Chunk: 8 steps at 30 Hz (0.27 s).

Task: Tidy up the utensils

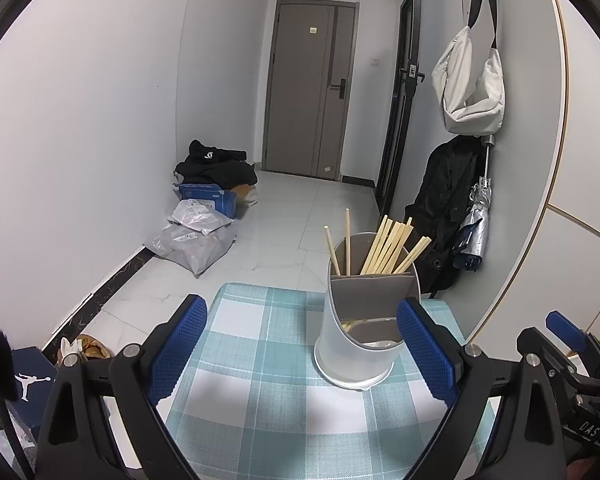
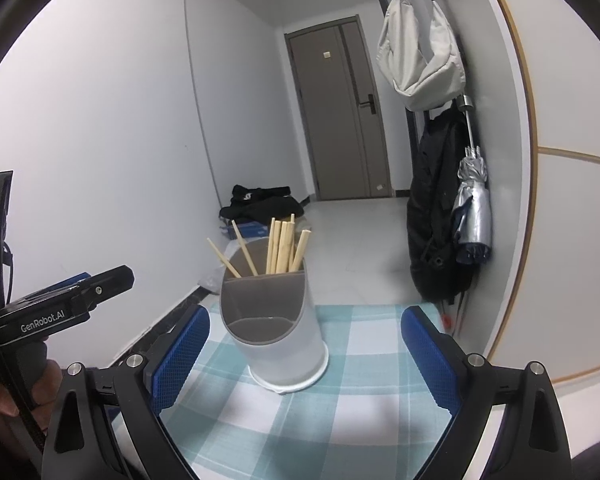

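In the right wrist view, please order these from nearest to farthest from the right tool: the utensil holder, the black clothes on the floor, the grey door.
From the right tool, which is open and empty:
1. Utensil holder, just ahead on the checked cloth, slightly left of centre, chopsticks inside.
2. Black clothes, on the floor behind it, by the left wall.
3. Grey door, at the corridor's far end.

White walls (image 1: 80,120), pale tiled floor (image 1: 300,208), grey door (image 1: 304,92) at hallway's end.
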{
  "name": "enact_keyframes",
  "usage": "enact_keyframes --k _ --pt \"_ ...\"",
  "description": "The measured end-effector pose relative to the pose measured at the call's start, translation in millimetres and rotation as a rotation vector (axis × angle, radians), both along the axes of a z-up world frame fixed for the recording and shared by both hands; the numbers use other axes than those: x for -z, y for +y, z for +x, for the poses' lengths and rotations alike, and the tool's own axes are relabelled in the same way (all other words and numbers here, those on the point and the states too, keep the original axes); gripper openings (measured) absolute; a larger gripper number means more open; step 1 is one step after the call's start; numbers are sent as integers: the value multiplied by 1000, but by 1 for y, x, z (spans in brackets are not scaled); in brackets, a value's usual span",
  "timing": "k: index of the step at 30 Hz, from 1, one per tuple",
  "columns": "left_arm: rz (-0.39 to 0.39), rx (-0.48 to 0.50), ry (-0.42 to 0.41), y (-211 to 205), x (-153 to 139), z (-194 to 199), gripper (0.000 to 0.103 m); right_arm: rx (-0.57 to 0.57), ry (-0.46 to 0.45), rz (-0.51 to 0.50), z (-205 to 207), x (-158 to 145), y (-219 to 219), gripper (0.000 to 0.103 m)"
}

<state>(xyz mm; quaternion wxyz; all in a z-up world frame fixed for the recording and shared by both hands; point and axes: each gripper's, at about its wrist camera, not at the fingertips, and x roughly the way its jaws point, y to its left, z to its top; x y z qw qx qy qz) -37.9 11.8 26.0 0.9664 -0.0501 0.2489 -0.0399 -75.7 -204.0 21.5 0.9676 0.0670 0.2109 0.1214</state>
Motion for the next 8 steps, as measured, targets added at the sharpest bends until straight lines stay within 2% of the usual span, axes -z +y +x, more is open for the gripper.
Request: enact_keyframes --k 8 --pt "-11 3 23 3 3 4 94 4 26 -3 3 7 -3 97"
